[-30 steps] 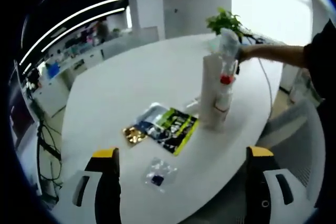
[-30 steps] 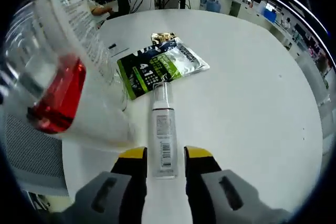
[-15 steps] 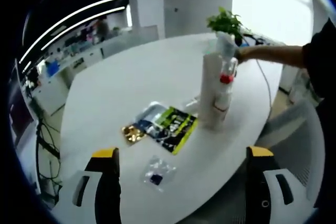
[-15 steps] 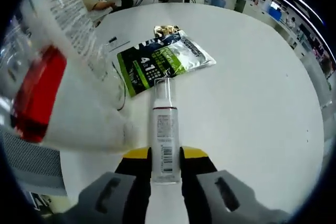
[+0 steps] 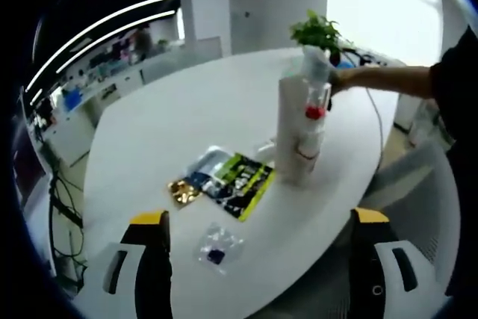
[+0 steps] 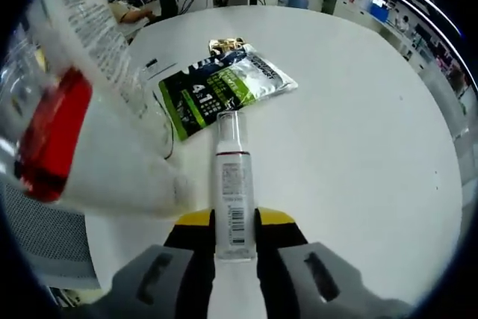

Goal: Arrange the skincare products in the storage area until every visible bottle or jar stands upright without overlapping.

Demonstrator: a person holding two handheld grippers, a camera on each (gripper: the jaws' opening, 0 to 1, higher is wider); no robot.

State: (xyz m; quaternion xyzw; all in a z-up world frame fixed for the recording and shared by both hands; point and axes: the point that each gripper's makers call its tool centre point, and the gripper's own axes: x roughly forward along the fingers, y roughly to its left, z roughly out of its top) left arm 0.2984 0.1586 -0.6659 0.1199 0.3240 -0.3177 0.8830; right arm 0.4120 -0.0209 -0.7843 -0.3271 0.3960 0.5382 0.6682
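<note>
Roughly, big to small:
Room: open office, ceiling light strips, desks behind.
Table (image 5: 187, 110): white, rounded; potted plant (image 5: 317, 31) at far edge.
Clear holder (image 5: 295, 136): upright near the table edge, tube with a red cap (image 6: 45, 136) inside.
Green pouch (image 5: 239, 182): flat mid-table, small clear bag (image 5: 216, 248) near it.
Right gripper (image 6: 233, 233): jaws narrow, clamped on a white bottle (image 6: 230, 184) lying along them, just beside the holder.
Left gripper (image 5: 258, 259): jaws wide, holding nothing, above the table's near edge.
</note>
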